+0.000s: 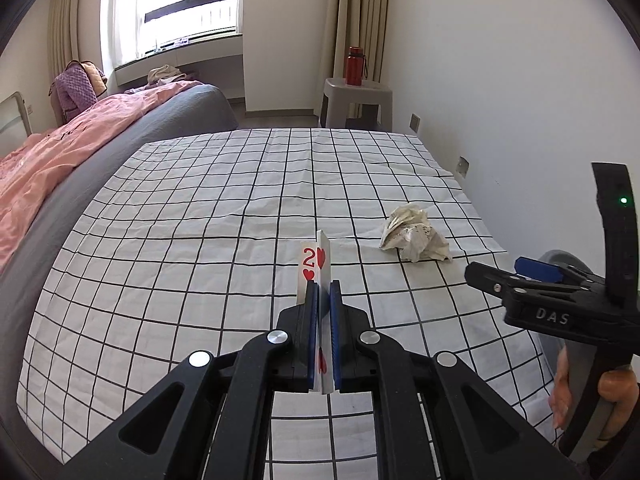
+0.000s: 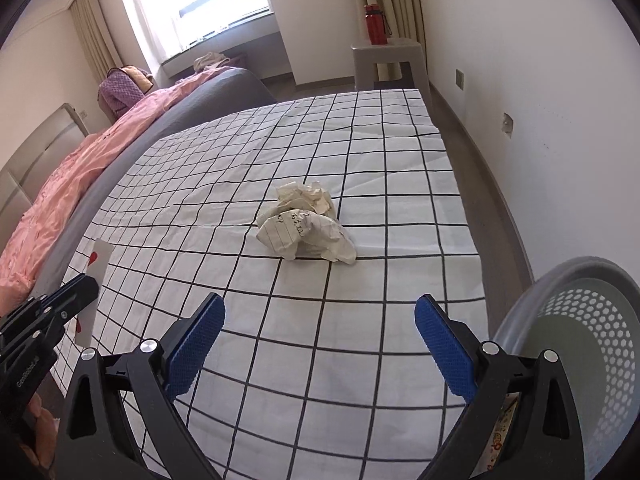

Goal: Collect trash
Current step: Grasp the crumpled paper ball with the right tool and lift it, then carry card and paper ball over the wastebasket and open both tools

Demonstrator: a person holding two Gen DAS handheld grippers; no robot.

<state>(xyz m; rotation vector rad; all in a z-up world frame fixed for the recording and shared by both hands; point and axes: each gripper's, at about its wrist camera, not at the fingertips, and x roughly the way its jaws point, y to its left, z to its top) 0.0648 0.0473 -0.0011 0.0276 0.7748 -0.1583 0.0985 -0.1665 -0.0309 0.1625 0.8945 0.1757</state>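
The left claw [image 1: 324, 286] is clamped on a playing card [image 1: 314, 264], a two of hearts, held on edge above the checked sheet [image 1: 224, 216]. The right claw [image 2: 320, 312] hangs with its blue pads spread wide and nothing between them, pointed at the crumpled paper [image 2: 308, 222], which lies on the sheet just beyond that claw. The perforated basket [image 2: 580, 320] stands to the right of the crumpled paper, past the sheet's edge and close beside the right claw.

The likeliest trouble lies with the card. It is thin and stiff, and much of it stands clear of the pads; a twist or a quick swing toward the basket could let it slide out and drop back onto the sheet or over the edge to the floor.

The crumpled paper looks light and springy. If the right claw closes on one loose fold only, the wad may unfurl or pull free. Coming in too low, the pads could pinch the loose sheet and drag it along with the paper.

With both claws working near the basket, the arms may cross and knock each other.
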